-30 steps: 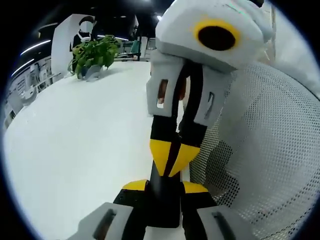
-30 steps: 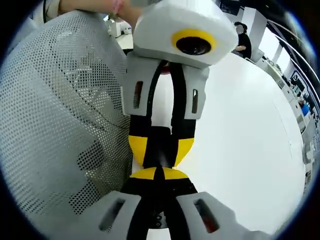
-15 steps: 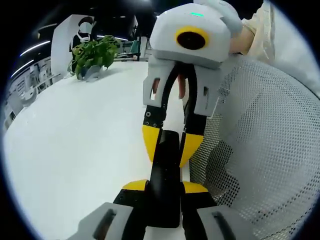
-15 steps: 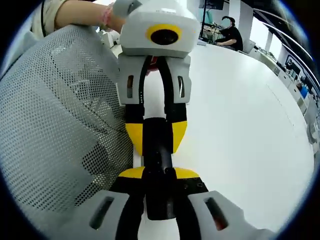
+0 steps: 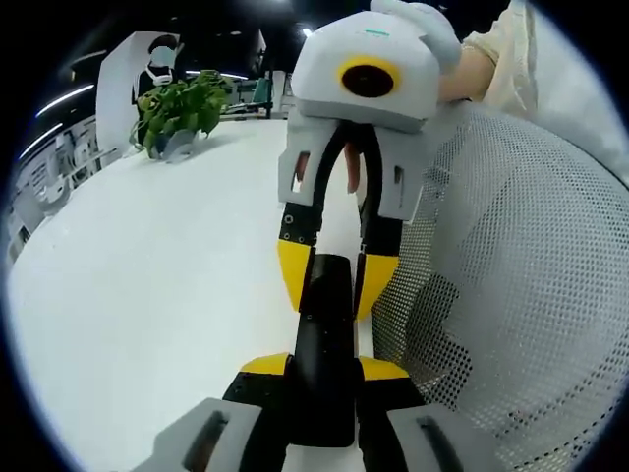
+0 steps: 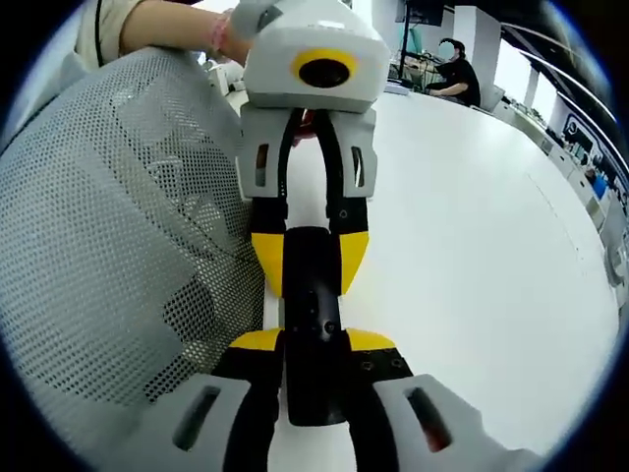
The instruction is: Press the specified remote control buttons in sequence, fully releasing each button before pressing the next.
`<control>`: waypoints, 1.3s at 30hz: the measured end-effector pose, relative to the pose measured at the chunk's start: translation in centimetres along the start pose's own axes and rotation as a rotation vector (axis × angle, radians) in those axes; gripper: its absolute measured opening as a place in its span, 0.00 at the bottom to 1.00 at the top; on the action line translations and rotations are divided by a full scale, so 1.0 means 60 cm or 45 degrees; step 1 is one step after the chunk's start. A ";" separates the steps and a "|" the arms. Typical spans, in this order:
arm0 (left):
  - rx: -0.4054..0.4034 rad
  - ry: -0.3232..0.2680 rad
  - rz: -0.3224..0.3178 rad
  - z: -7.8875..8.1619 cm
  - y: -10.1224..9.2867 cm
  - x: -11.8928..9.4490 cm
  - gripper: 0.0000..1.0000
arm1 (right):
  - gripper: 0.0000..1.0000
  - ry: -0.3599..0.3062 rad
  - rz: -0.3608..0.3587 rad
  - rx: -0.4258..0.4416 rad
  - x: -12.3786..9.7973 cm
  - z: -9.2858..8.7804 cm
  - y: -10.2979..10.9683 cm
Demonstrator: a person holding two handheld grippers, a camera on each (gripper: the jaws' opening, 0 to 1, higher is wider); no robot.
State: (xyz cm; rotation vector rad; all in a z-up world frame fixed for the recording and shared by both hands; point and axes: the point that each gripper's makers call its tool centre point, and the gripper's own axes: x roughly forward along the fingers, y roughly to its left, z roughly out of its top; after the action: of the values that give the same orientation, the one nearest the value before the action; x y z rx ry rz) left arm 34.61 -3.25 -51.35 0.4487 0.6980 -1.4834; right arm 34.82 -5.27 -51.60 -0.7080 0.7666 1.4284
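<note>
A black remote control (image 5: 324, 329) is held between the two grippers, which face each other over a white table (image 5: 147, 295). In the left gripper view my left gripper (image 5: 324, 367) is shut on the near end. The right gripper (image 5: 335, 280) comes down from above, its yellow-tipped jaws clamped on the far end. The right gripper view shows the same from the other side: my right gripper (image 6: 313, 341) grips the remote control (image 6: 313, 305), and the left gripper (image 6: 310, 261) holds its other end. The buttons are too dark to make out.
A grey perforated mesh chair back (image 5: 511, 275) stands close beside the grippers, also the mesh chair back (image 6: 108, 246). A potted plant (image 5: 177, 108) sits at the table's far side. A seated person (image 6: 457, 69) is in the background. A person's arm (image 6: 157, 25) holds the left gripper.
One second ago the right gripper's jaws were shut together over the remote control. They have since parted and closed around its end. The left gripper has kept its hold.
</note>
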 end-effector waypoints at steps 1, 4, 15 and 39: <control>0.001 -0.001 0.000 0.000 0.000 0.000 0.24 | 0.24 -0.002 0.000 0.002 0.000 -0.001 -0.001; 0.003 0.000 0.000 0.000 0.000 0.000 0.24 | 0.25 0.047 0.003 -0.001 0.004 -0.016 -0.001; 0.004 0.006 0.003 0.000 0.000 0.002 0.24 | 0.25 0.058 0.010 0.015 -0.010 -0.040 -0.003; 0.050 0.063 0.014 0.000 -0.002 0.003 0.24 | 0.24 0.130 -0.036 -0.019 -0.011 -0.043 -0.001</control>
State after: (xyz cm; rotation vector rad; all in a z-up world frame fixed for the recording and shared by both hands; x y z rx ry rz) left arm 34.50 -3.40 -51.46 0.5202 0.7055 -1.4815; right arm 34.81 -7.77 -52.57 -0.8054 0.8226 1.3817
